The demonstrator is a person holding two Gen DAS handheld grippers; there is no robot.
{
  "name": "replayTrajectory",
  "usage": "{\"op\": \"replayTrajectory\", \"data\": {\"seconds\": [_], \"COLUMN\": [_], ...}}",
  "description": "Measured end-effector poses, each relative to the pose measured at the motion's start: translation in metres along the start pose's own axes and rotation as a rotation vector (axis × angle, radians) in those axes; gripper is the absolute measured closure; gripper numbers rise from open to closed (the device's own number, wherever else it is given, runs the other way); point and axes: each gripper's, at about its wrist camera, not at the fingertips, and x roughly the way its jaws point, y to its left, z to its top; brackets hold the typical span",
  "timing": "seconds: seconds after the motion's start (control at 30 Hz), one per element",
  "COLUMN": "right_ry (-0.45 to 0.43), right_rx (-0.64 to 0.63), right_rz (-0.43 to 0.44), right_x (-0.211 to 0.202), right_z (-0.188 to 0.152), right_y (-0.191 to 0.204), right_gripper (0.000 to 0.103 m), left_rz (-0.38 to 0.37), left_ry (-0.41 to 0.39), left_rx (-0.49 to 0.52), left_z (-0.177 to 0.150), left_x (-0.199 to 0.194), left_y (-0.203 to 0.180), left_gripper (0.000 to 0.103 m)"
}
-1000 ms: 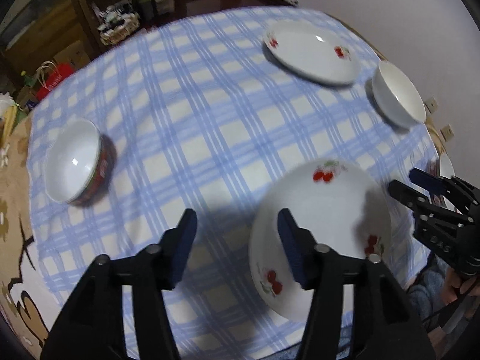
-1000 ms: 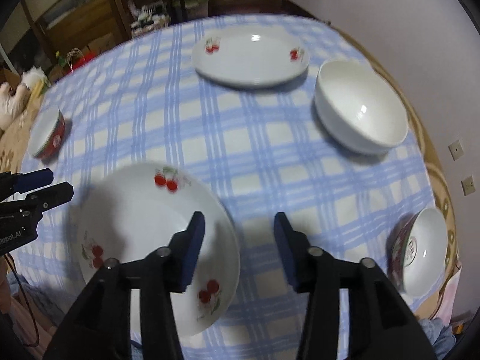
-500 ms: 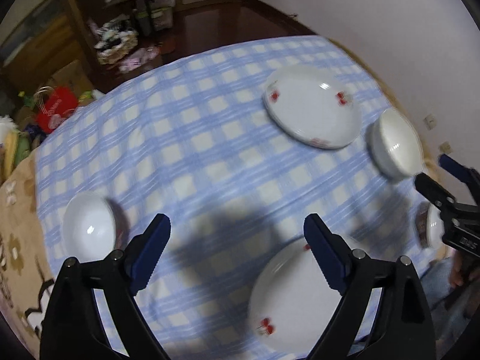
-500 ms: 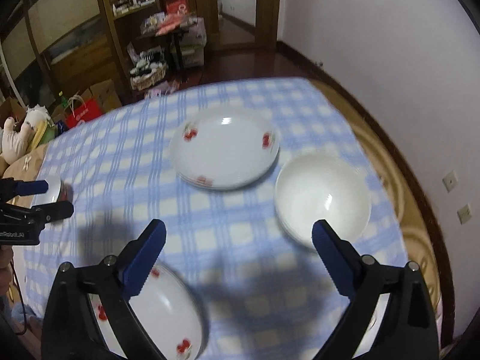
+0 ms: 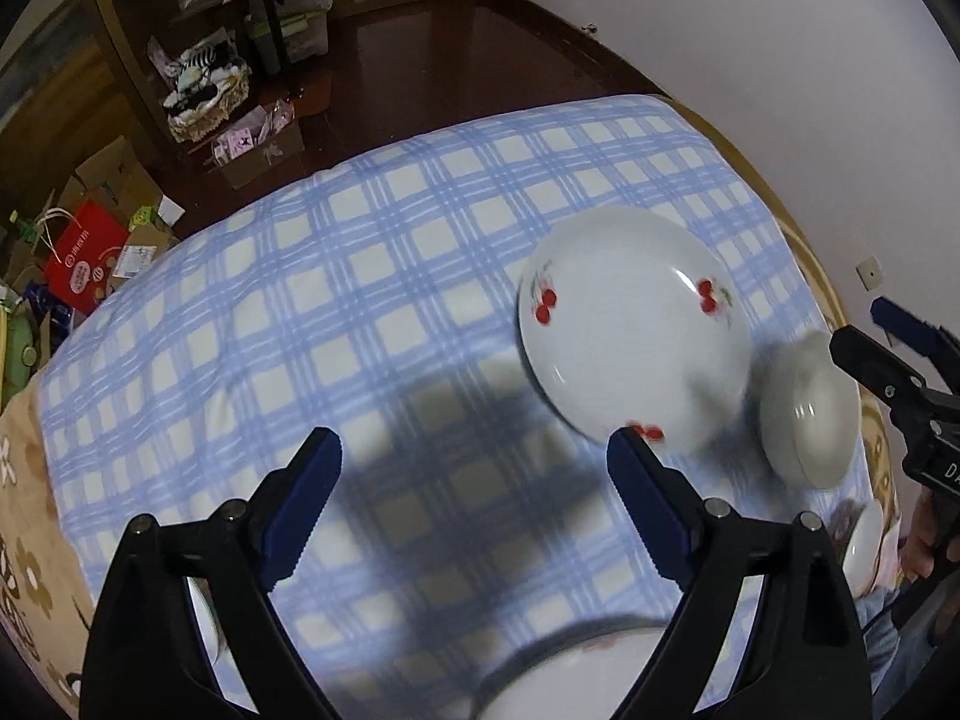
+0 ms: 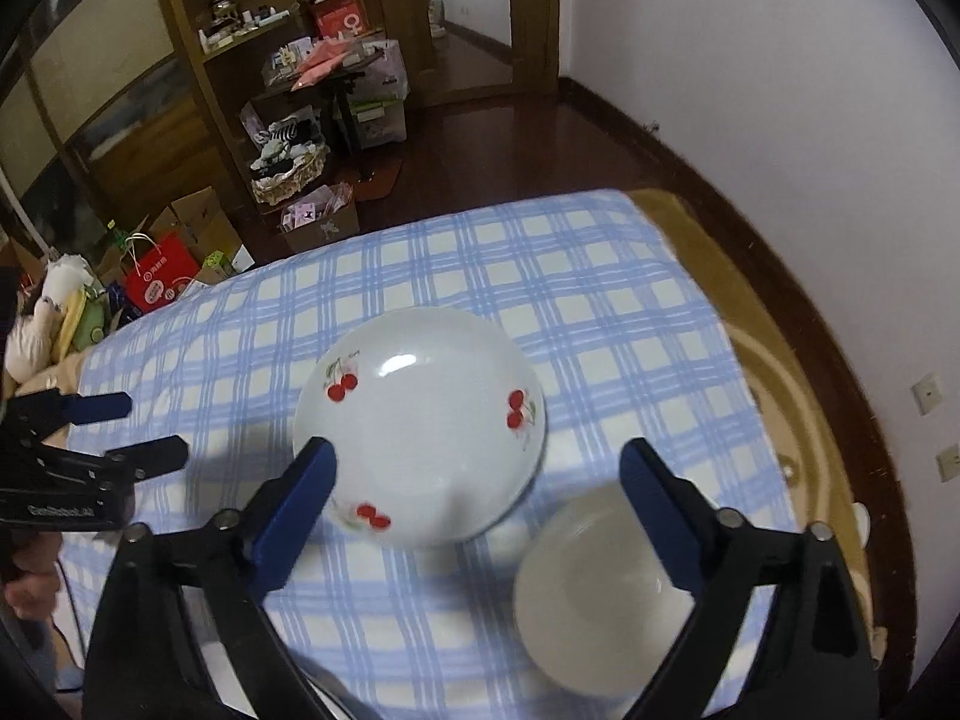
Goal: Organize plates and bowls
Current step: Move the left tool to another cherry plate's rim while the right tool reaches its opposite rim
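A white plate with red cherries (image 5: pixel 636 348) (image 6: pixel 420 426) lies on the blue checked tablecloth (image 5: pixel 360 300) (image 6: pixel 600 300). Just to its right sits a plain white bowl (image 5: pixel 804 414) (image 6: pixel 600 594). A second cherry plate (image 5: pixel 570 678) shows at the bottom edge of the left wrist view. My left gripper (image 5: pixel 474 480) (image 6: pixel 153 429) hovers open over bare cloth, left of the plate. My right gripper (image 6: pixel 480 474) (image 5: pixel 864 330) hangs above the plate's near rim, its wide jaws closing slightly. Nothing is held between them.
A small bowl (image 5: pixel 864 540) sits at the table's right edge, and another small bowl (image 5: pixel 201 618) is half hidden behind my left finger. A white wall runs along the right. Beyond the table's far edge are a wooden shelf (image 6: pixel 198 90), boxes and a red bag (image 6: pixel 159 279).
Both grippers have opened wide and moved off the near cherry plate toward the far plate and the white bowl. The near plate has slipped to the bottom edge of the left wrist view.
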Motion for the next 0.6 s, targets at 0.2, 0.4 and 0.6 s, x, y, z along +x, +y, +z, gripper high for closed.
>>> {"op": "replayTrajectory", "data": {"seconds": [0.2, 0.4, 0.6], "right_ry": [0.097, 0.164, 0.230], "right_rx": [0.030, 0.071, 0.100], "right_rz": [-0.001, 0.019, 0.022], "right_x": [0.052, 0.090, 0.117], "right_z": [0.012, 0.014, 0.015], "right_y": [-0.010, -0.025, -0.034], "right_gripper": [0.028, 0.049, 0.068], "left_rz": [-0.037, -0.042, -0.087], "left_ry": [0.053, 0.106, 0.142], "left_rx": [-0.048, -0.061, -0.090], "left_z": [0.015, 0.018, 0.021], "left_x": [0.047, 0.088, 0.110], "left_y": [0.005, 0.000, -0.005], "left_gripper": [0.017, 0.032, 0.060]}}
